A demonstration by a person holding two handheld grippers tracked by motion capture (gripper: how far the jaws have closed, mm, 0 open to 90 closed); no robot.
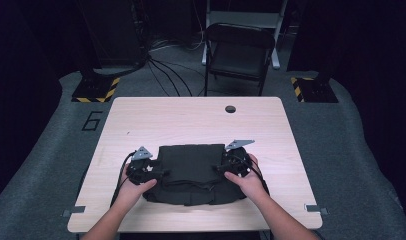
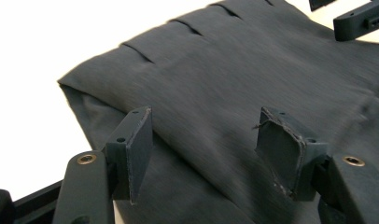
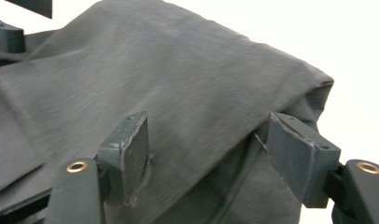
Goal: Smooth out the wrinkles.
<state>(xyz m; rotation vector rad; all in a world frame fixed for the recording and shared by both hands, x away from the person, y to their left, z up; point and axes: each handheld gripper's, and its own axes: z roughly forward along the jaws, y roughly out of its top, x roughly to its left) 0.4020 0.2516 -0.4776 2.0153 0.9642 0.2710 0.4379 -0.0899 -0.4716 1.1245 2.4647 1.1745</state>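
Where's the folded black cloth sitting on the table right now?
In the high view the folded black cloth lies on the near half of the wooden table, roughly centred, between the left gripper and the right gripper.

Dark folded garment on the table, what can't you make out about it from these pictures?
- High view: the side edges of the dark garment lie under the left gripper and right gripper; what garment it is stays unclear.
- Left gripper view: its lower part is cut off by the frame's bottom edge.
- Right gripper view: the weave is motion-blurred.

Wooden table (image 1: 191,117), folding chair (image 1: 238,50)
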